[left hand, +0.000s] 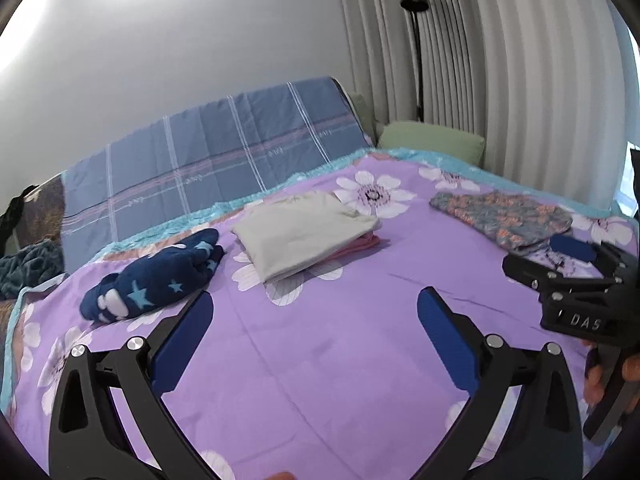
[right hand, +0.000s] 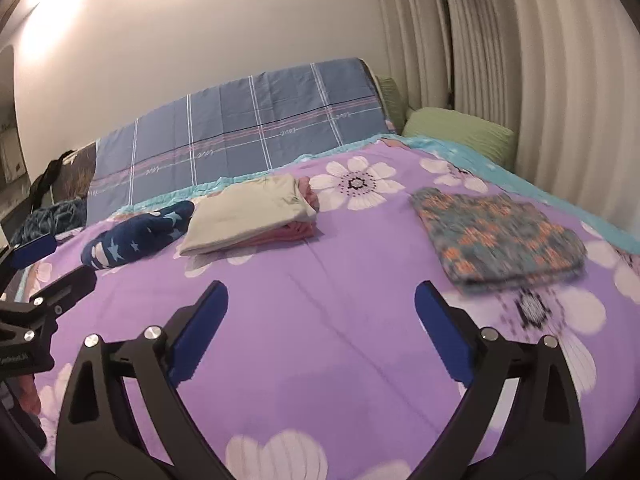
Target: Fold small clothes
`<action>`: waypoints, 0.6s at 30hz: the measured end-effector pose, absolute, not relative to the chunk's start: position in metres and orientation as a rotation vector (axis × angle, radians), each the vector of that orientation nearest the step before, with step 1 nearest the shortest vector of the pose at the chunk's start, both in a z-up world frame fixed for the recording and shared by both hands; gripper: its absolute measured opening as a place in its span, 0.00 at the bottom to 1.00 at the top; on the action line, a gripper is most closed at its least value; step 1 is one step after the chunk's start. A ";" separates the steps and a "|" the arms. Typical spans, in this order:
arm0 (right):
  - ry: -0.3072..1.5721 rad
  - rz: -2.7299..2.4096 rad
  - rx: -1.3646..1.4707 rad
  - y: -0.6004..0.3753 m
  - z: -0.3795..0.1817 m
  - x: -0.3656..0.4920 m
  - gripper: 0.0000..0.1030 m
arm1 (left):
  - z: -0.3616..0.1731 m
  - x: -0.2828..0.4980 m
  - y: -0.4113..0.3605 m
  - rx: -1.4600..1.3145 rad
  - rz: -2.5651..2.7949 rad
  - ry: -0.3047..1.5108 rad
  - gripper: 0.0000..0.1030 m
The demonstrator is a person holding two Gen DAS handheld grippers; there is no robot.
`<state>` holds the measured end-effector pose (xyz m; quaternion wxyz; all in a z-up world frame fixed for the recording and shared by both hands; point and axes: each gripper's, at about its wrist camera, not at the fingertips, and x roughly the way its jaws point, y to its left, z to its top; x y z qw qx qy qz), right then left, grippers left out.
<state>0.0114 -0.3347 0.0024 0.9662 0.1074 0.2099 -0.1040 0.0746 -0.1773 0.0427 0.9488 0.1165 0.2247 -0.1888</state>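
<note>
While both hang over the purple bedspread (left hand: 320, 340), left claw (left hand: 314, 312) and right claw (right hand: 320, 306) gape wide, holding nothing; floral garment (right hand: 496, 236) lies folded beyond right claw, untouched.

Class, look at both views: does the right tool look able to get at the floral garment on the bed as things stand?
Probably yes. The right tool is open and holds nothing, and the floral garment lies flat just ahead to its right, with only bare bedspread between them. The left tool is off to the other side.
</note>
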 end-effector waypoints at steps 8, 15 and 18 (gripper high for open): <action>0.373 -0.237 0.130 -0.302 0.025 -0.027 0.95 | 0.046 0.036 -0.159 0.209 -0.399 0.433 0.99; 0.373 -0.226 0.113 -0.285 0.030 -0.036 0.95 | 0.047 0.023 -0.146 0.199 -0.379 0.426 0.99; 0.374 -0.220 0.104 -0.281 0.032 -0.039 0.95 | 0.048 0.018 -0.143 0.201 -0.366 0.426 0.99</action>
